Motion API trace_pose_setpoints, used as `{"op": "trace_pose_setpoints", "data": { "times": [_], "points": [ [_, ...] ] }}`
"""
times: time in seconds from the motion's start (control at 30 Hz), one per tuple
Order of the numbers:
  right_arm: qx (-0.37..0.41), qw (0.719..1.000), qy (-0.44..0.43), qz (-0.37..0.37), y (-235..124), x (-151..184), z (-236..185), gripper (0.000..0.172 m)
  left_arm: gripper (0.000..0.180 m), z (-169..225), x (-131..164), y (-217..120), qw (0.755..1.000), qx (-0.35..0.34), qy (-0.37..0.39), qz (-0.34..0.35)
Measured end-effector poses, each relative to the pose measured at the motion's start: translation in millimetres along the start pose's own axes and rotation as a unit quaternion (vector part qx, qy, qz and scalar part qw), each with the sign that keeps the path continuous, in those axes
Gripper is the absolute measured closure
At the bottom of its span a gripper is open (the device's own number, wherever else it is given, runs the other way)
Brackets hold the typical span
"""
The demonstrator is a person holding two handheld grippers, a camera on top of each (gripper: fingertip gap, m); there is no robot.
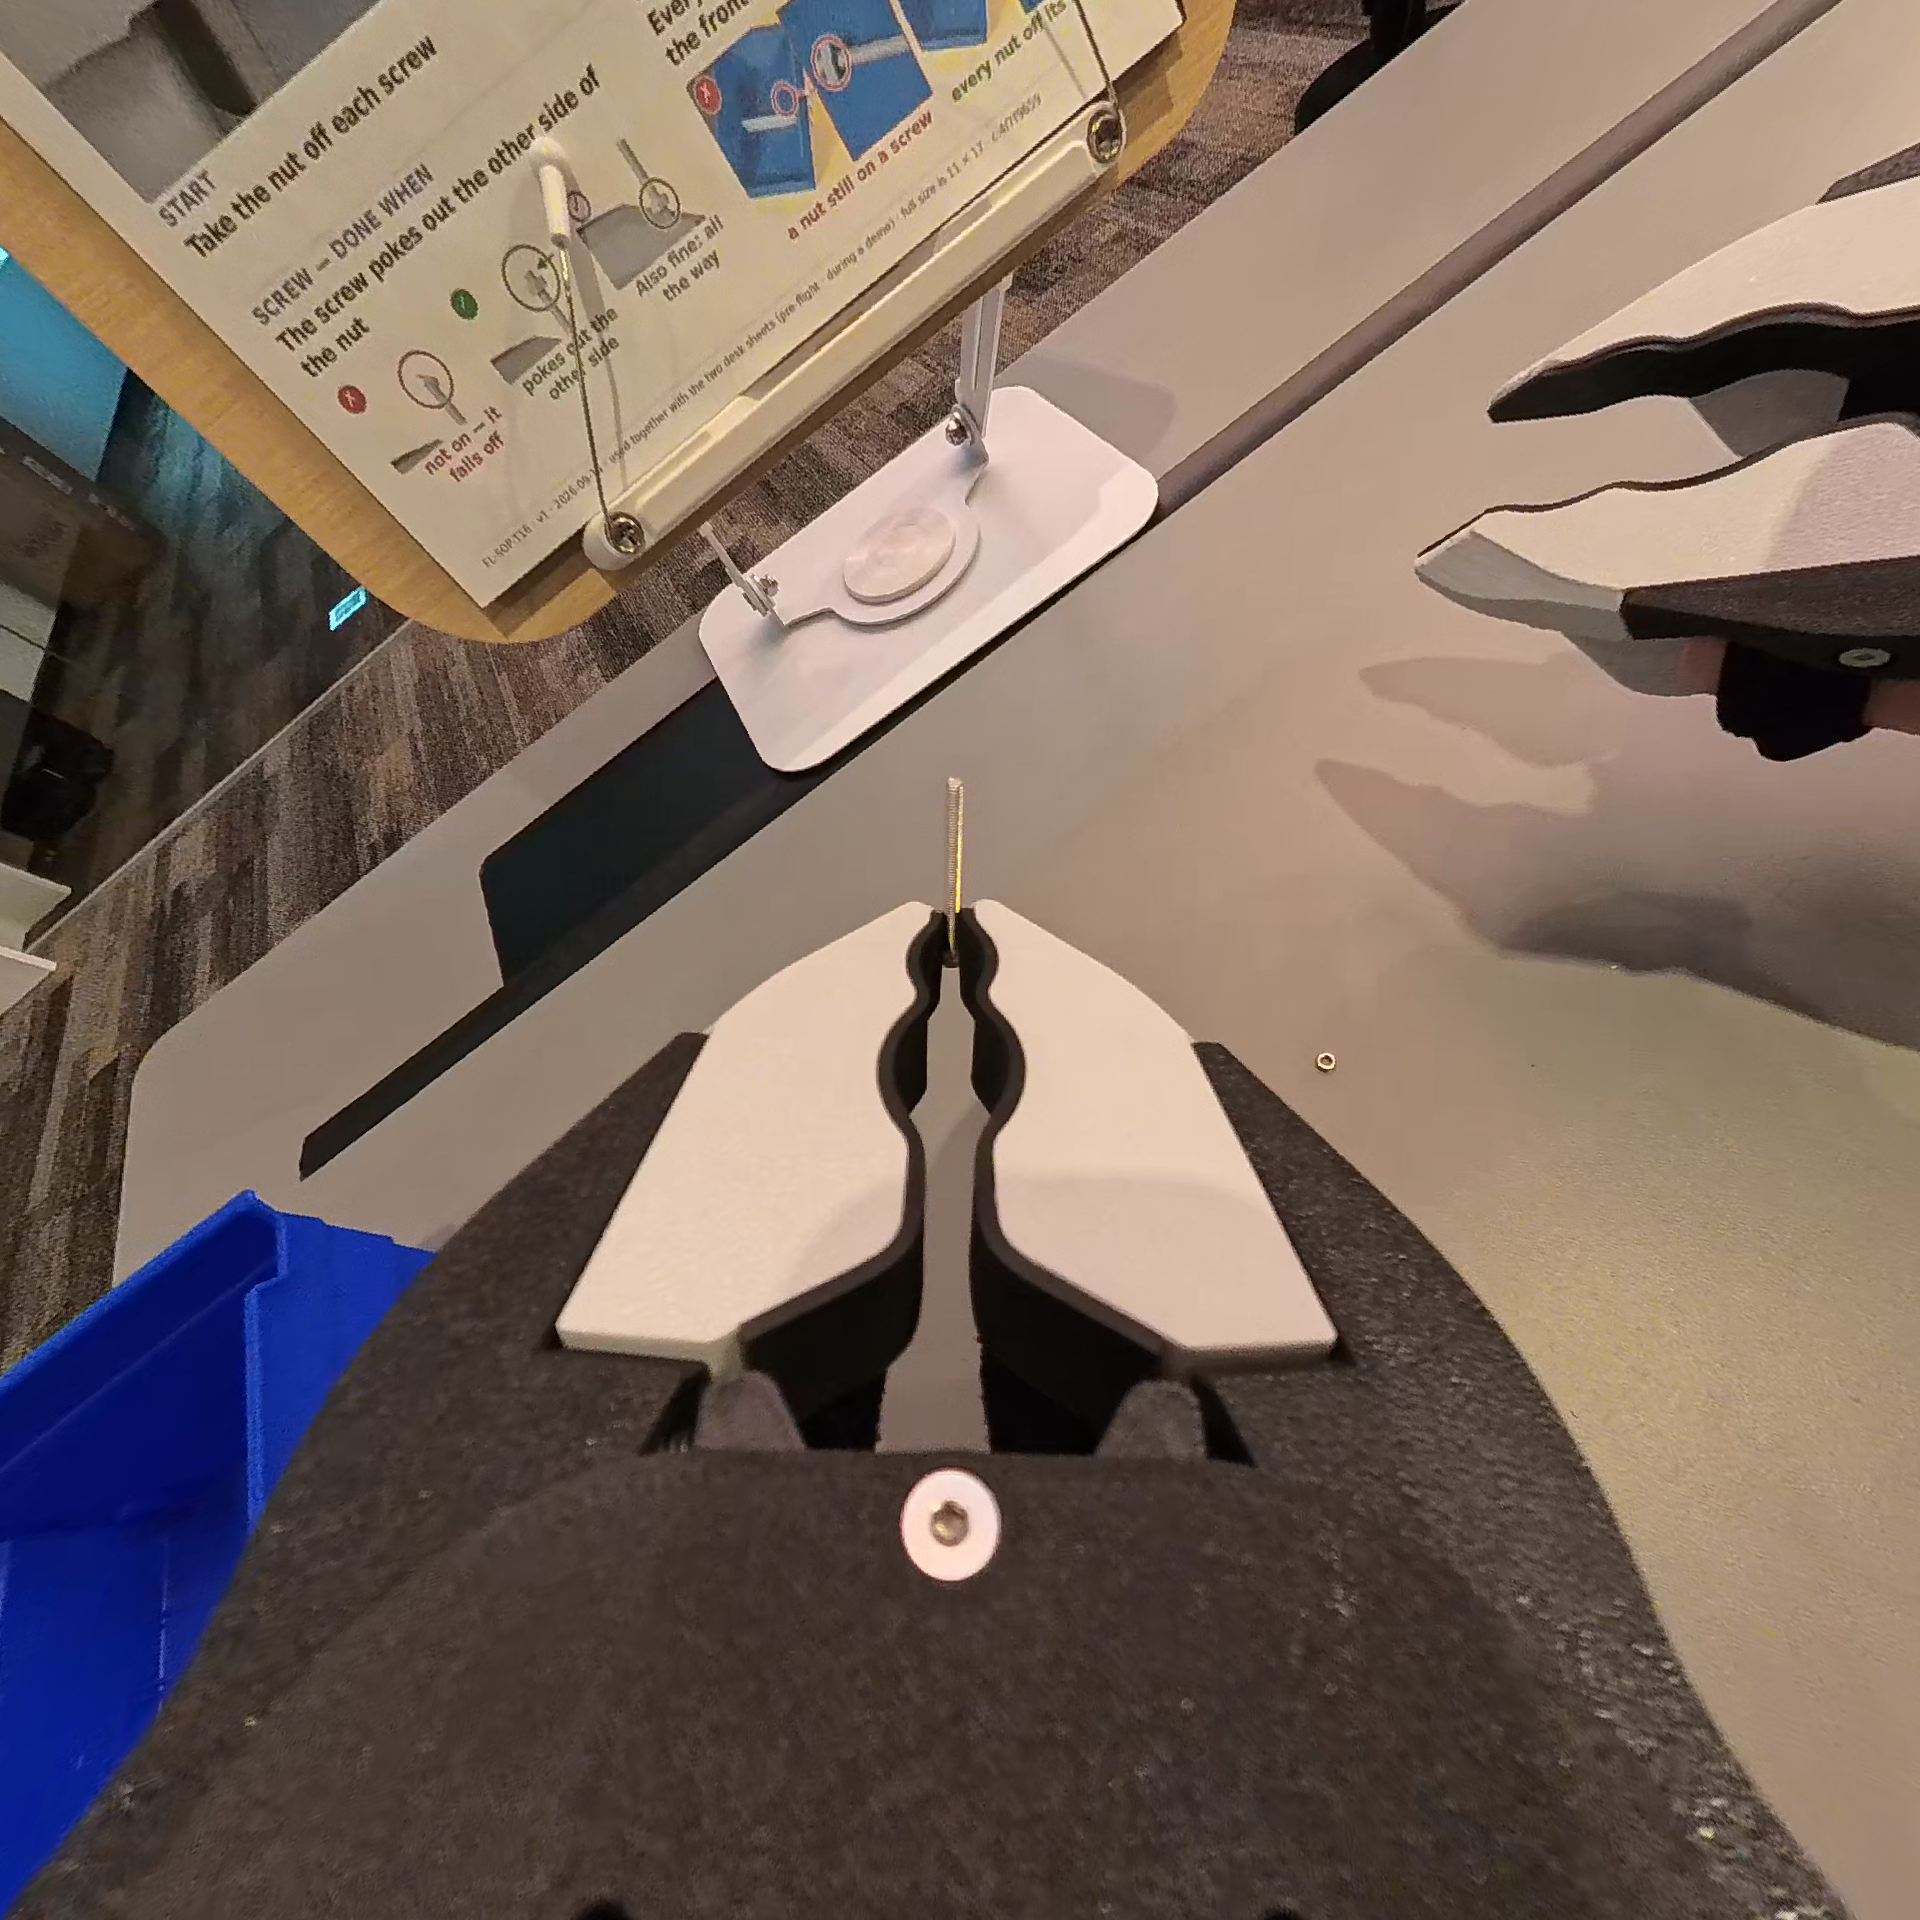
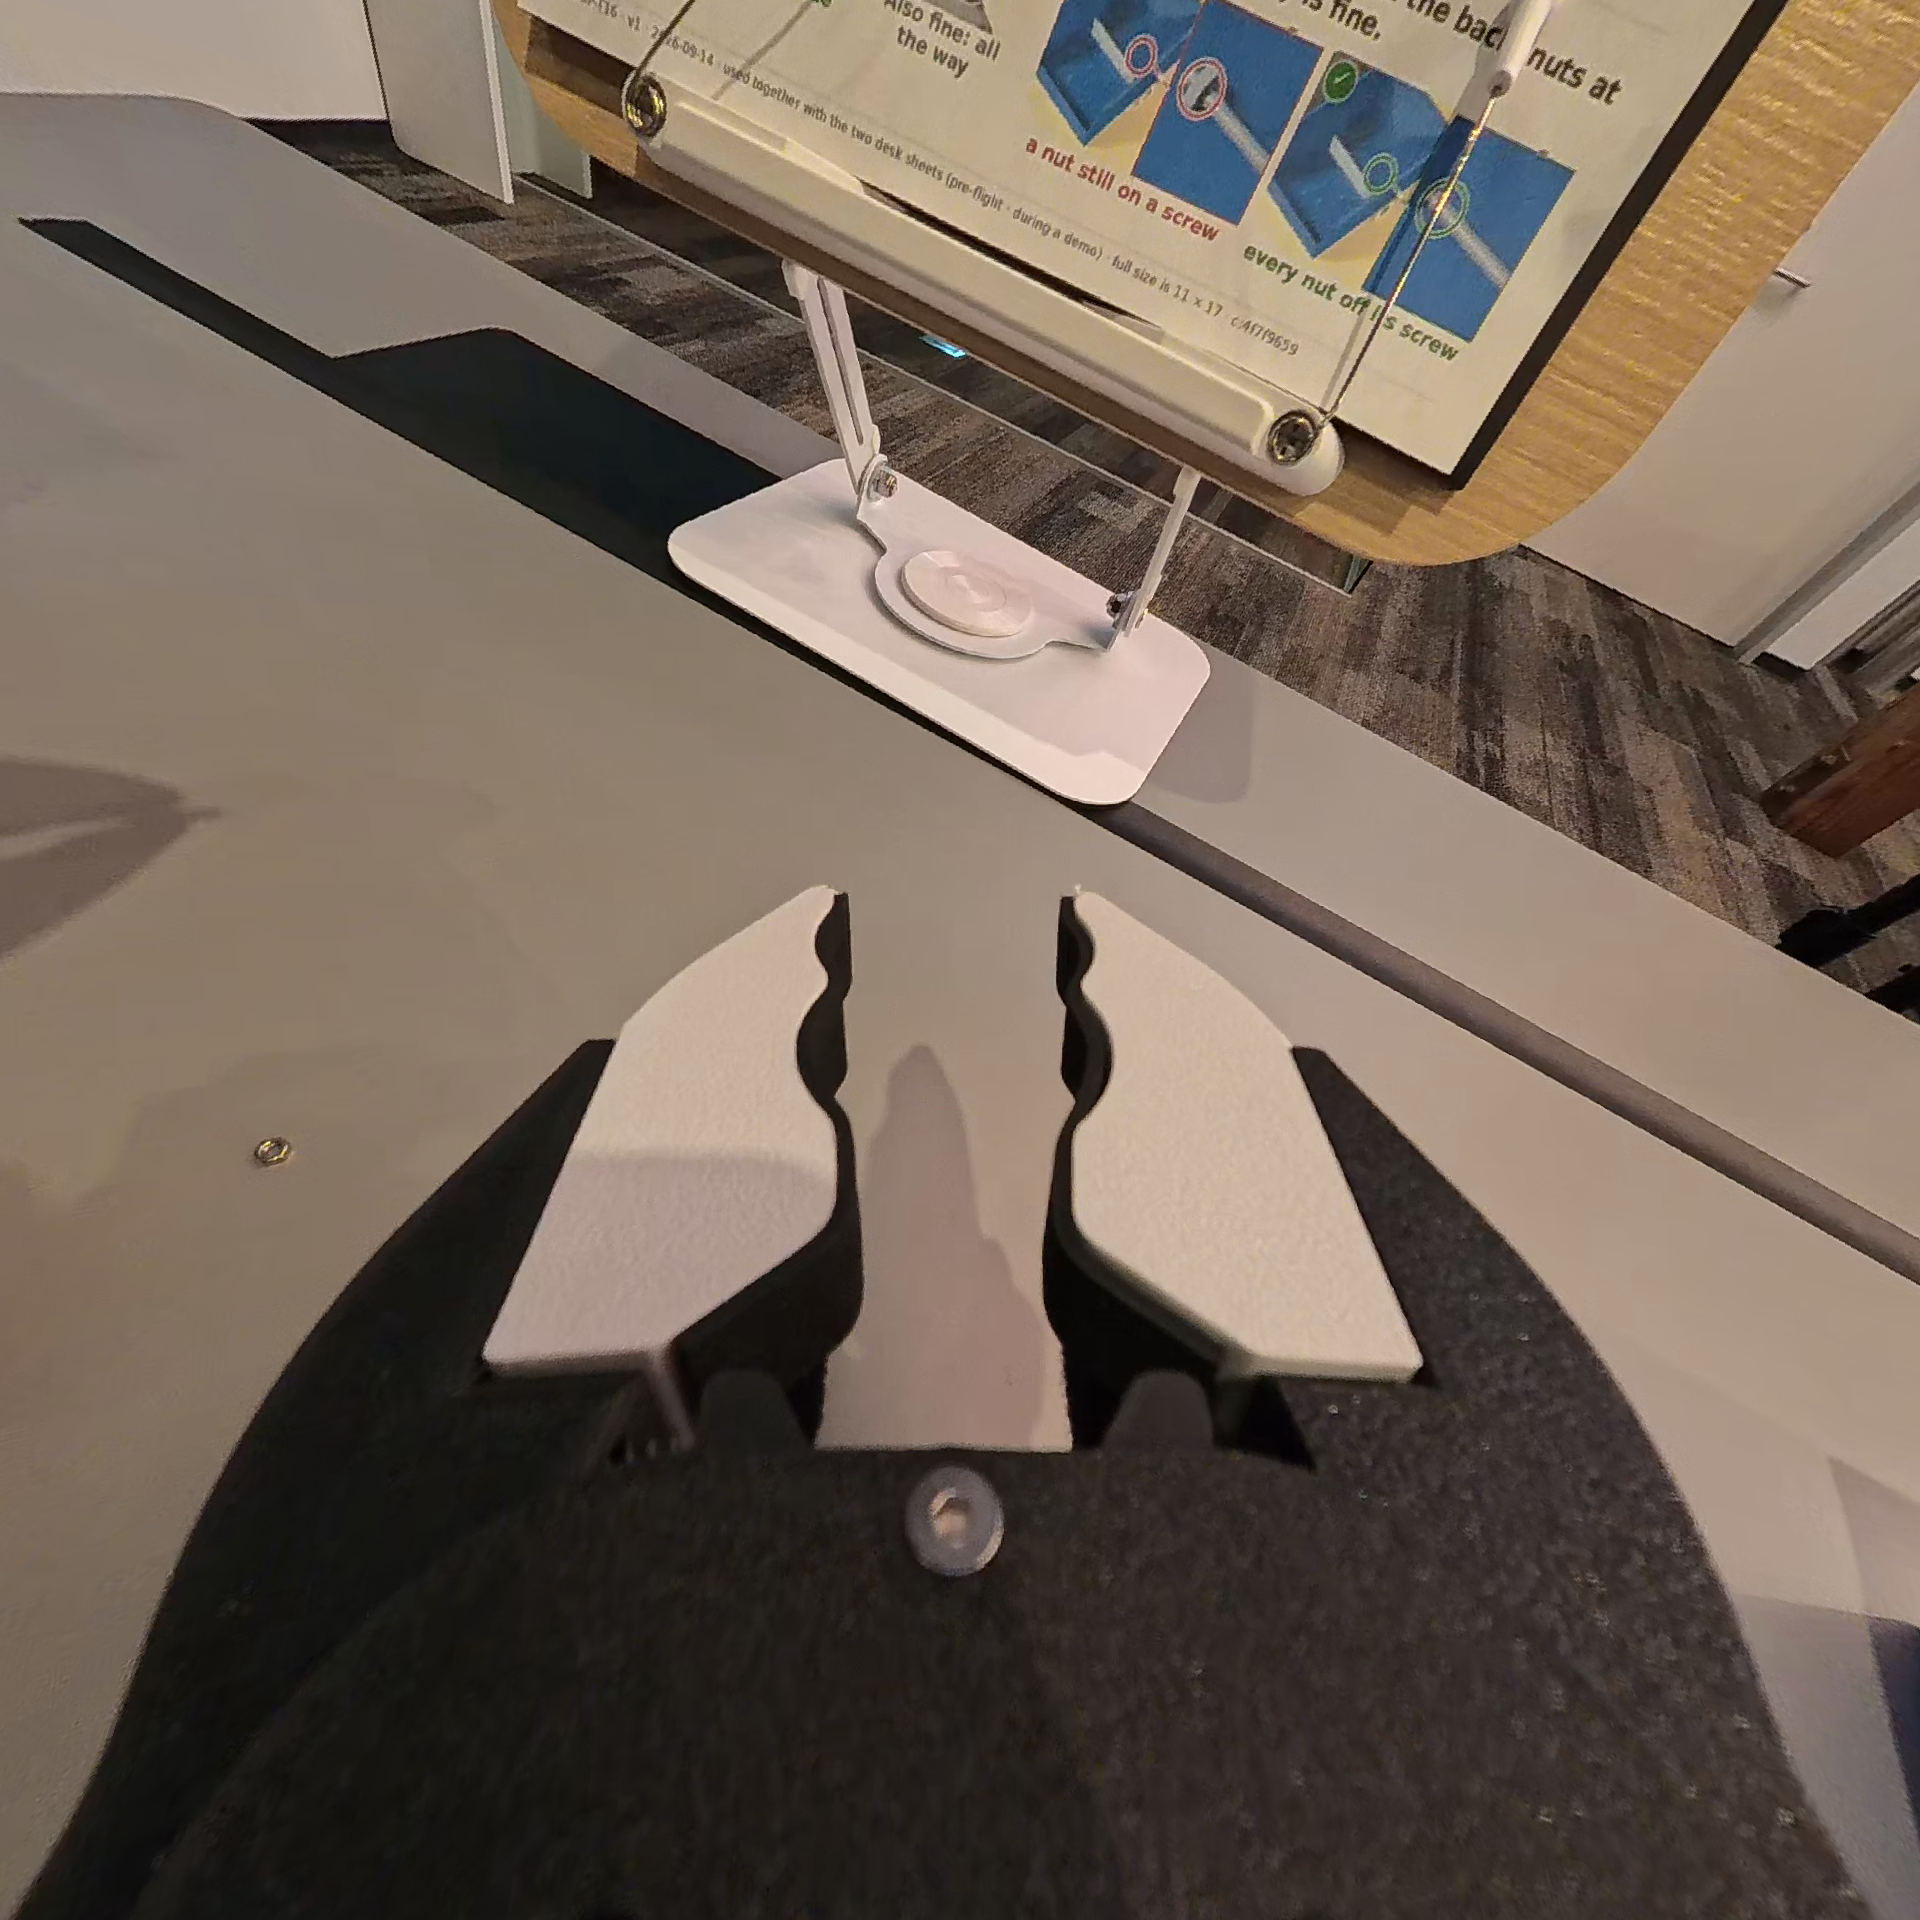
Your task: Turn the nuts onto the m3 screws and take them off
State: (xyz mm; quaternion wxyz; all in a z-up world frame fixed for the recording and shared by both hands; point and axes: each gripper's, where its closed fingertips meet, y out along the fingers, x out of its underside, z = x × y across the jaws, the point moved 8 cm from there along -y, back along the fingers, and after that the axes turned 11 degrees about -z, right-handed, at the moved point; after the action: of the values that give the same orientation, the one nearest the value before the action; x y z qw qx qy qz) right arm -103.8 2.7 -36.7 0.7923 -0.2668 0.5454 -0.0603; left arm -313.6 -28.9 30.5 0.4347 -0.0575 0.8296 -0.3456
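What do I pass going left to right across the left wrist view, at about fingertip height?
Blue bin → left gripper, shut on a thin threaded screw that points forward → small nut lying on the grey table → right gripper, open, at the upper right.

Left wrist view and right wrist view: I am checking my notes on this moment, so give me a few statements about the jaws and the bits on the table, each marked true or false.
1. The left gripper has its jaws closed on a thin screw that sticks out ahead of the tips. True.
2. The right gripper grips a nut. False: its jaws stand apart with only bare table between them.
3. A small nut lies loose on the table. True.
4. A red bin sits by the left gripper. False: the bin is blue.
5. The white stand rests near the table edge. True.
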Motion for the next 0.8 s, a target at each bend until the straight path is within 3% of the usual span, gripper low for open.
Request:
{"op": "trace_pose_setpoints", "data": {
  "times": [0.63,0.7,0.8],
  "points": [
    [-0.003,1.0,-0.003,-0.002,0,0,-1,0.134,0.178,-5,1,0,1.0,-0.01,-0.001,0.003],
    [-0.053,0.998,-0.011,0.014,1,-2,-8,0.134,0.178,-10,0,1,1.0,-0.004,-0.01,0.008],
    [-0.231,0.972,-0.041,0.026,4,-1,-35,0.141,0.178,-19,-12,0,0.999,0.017,-0.013,0.037]
  ]
}}
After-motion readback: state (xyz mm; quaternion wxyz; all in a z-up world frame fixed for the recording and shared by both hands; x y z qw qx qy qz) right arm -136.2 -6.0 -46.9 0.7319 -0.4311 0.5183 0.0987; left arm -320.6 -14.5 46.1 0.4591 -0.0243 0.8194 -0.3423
